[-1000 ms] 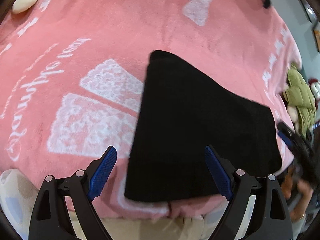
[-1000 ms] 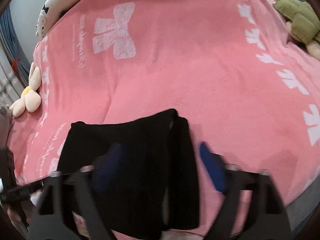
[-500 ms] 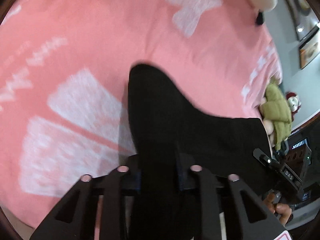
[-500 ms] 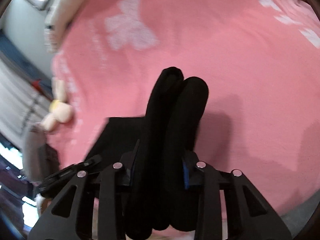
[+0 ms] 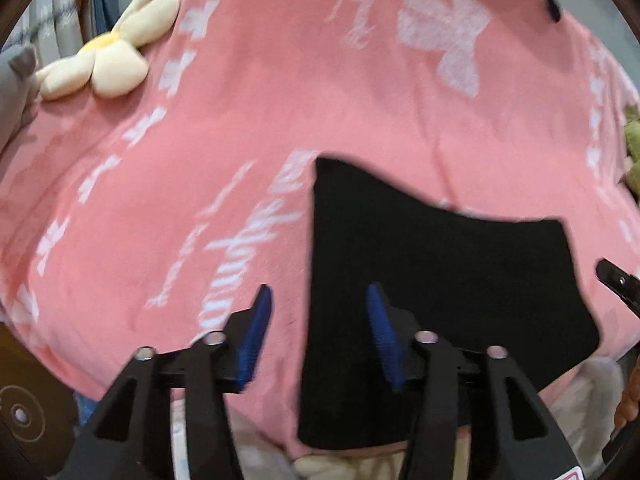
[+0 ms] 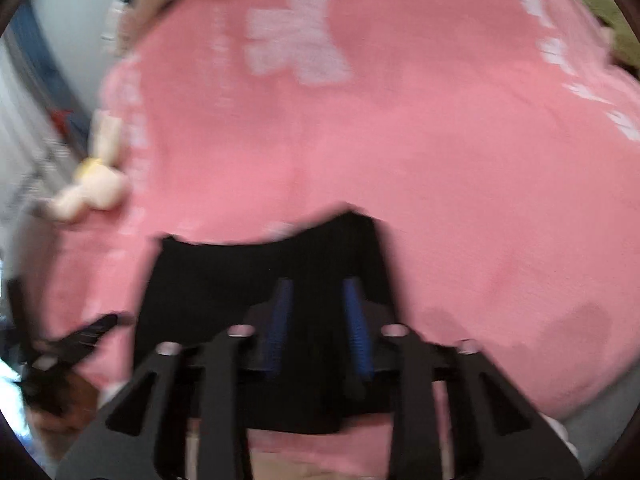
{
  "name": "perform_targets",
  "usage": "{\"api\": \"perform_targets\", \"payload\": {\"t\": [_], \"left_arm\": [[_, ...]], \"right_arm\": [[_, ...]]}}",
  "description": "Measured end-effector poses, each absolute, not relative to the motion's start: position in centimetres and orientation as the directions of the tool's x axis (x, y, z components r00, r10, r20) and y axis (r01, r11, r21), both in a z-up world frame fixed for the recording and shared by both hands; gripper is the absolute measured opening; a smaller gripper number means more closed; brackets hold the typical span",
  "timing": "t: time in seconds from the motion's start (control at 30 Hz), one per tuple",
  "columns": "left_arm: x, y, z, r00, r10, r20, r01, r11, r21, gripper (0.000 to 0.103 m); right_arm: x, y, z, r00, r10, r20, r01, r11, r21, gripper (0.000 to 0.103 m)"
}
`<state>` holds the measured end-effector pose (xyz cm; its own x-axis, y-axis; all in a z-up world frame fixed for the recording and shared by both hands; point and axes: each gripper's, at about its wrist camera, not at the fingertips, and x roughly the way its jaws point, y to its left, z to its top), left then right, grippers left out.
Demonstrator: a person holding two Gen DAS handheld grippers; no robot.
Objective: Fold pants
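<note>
Folded pants near the bed edge, both claws backing off

Left gripper [image 5: 316,336] is opening, empty, astride the black pants' [image 5: 432,280] left edge; right gripper [image 6: 318,320], narrowing, seemingly empty, could snag cloth and spoil the fold on the pink blanket [image 5: 280,100].

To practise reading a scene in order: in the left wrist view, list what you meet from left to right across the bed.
Flower-shaped plush → bare pink blanket → folded black pants → green plush toy at the right edge.

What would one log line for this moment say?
pants: folded, flat on pink blanket | left claw: opening, pants edge between jaws | right claw: closing over pants, grip unclear
</note>
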<state>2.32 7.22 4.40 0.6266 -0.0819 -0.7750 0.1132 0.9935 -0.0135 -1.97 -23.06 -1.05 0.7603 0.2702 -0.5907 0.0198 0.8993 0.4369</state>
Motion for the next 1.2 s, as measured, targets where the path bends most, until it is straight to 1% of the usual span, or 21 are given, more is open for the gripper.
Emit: {"api": "perform_targets", "payload": {"t": [0.07, 0.13, 0.17, 0.2, 0.23, 0.27, 0.33, 0.4, 0.47, 0.5, 0.57, 0.6, 0.67, 0.73, 0.77, 0.87, 1.0, 1.03, 1.07, 1.1, 1.2], "left_arm": [[3.2, 5.5, 4.9, 0.650, -0.084, -0.755, 0.129, 0.992, 0.001, 0.072], [3.7, 3.9, 4.6, 0.651, -0.060, -0.757, 0.132, 0.991, 0.035, 0.073], [4.0, 3.3, 3.8, 0.638, -0.059, -0.768, 0.140, 0.989, 0.040, 0.073], [4.4, 3.3, 3.4, 0.621, -0.059, -0.782, 0.143, 0.989, 0.039, 0.073], [4.8, 3.1, 2.8, 0.599, -0.063, -0.798, 0.149, 0.988, 0.034, 0.073], [5.0, 3.1, 2.5, 0.591, -0.065, -0.804, 0.148, 0.988, 0.030, 0.073], [5.1, 3.9, 2.0, 0.579, -0.050, -0.814, 0.140, 0.989, 0.039, 0.073], [4.9, 4.6, 1.3, 0.566, -0.044, -0.823, 0.134, 0.990, 0.038, 0.074], [5.1, 5.1, 0.7, 0.542, -0.052, -0.839, 0.127, 0.992, 0.020, 0.074], [5.2, 5.3, 0.3, 0.533, -0.065, -0.843, 0.126, 0.992, 0.003, 0.074], [5.2, 5.5, -0.1, 0.525, -0.080, -0.848, 0.116, 0.993, -0.022, 0.074], [5.2, 5.6, -0.1, 0.521, -0.088, -0.849, 0.118, 0.993, -0.030, 0.075], [4.9, 5.5, 0.0, 0.515, -0.089, -0.852, 0.122, 0.992, -0.029, 0.075], [4.7, 5.6, 0.0, 0.518, -0.080, -0.852, 0.126, 0.992, -0.017, 0.076], [4.6, 5.6, 0.0, 0.516, -0.083, -0.853, 0.128, 0.992, -0.019, 0.076], [4.2, 5.8, -0.1, 0.507, -0.089, -0.857, 0.122, 0.992, -0.031, 0.076], [3.1, 5.7, 0.0, 0.500, -0.086, -0.862, 0.128, 0.991, -0.025, 0.079], [2.6, 5.8, 0.1, 0.499, -0.094, -0.862, 0.134, 0.991, -0.030, 0.080], [2.1, 6.0, 0.0, 0.498, -0.106, -0.861, 0.139, 0.989, -0.041, 0.083], [1.7, 6.3, 0.0, 0.495, -0.119, -0.861, 0.143, 0.988, -0.054, 0.084], [0.1, 7.1, -0.9, 0.480, -0.128, -0.868, 0.141, 0.988, -0.068, 0.084]], "right_arm": [[-0.2, -20.4, 0.8, 0.744, 0.311, -0.591, -0.071, 0.916, 0.394, 0.008], [1.8, -17.9, 0.7, 0.708, 0.337, -0.620, -0.135, 0.927, 0.350, 0.008], [3.4, -17.0, -0.3, 0.672, 0.349, -0.653, -0.156, 0.929, 0.336, 0.008], [4.9, -16.7, -1.6, 0.652, 0.322, -0.686, -0.146, 0.942, 0.303, 0.008], [6.7, -17.0, -3.2, 0.633, 0.259, -0.729, -0.111, 0.963, 0.245, 0.004], [8.8, -18.3, -5.5, 0.614, 0.143, -0.776, -0.027, 0.987, 0.161, 0.000], [9.6, -20.3, -5.4, 0.645, 0.184, -0.741, 0.023, 0.965, 0.260, 0.000], [8.8, -20.5, -3.3, 0.683, 0.131, -0.719, 0.090, 0.961, 0.262, 0.005], [7.6, -19.3, -2.1, 0.706, 0.169, -0.688, 0.033, 0.962, 0.270, 0.004], [7.7, -18.3, -2.4, 0.694, 0.181, -0.697, -0.014, 0.971, 0.239, 0.003], [8.9, -18.6, -4.8, 0.645, 0.091, -0.759, 0.027, 0.990, 0.141, 0.001], [8.6, -19.6, -5.4, 0.647, 0.109, -0.755, 0.040, 0.983, 0.177, 0.001], [7.5, -20.8, -4.1, 0.666, 0.152, -0.730, 0.089, 0.955, 0.281, 0.004], [5.8, -20.8, -2.5, 0.697, 0.130, -0.705, 0.093, 0.959, 0.268, 0.008], [4.8, -20.9, -2.3, 0.703, 0.122, -0.700, 0.090, 0.962, 0.258, 0.008], [2.0, -20.8, -2.5, 0.682, 0.106, -0.724, 0.087, 0.971, 0.223, 0.008], [-2.2, -21.2, -4.0, 0.653, 0.105, -0.750, 0.122, 0.963, 0.241, 0.009], [-3.0, -21.2, -4.1, 0.655, 0.101, -0.749, 0.128, 0.962, 0.241, 0.017], [-3.7, -21.2, -4.1, 0.658, 0.099, -0.747, 0.136, 0.959, 0.248, 0.040], [-4.2, -21.5, -4.2, 0.659, 0.100, -0.746, 0.140, 0.958, 0.252, 0.048], [-5.2, -21.4, -4.5, 0.660, 0.116, -0.742, 0.124, 0.958, 0.260, 0.050]]}}
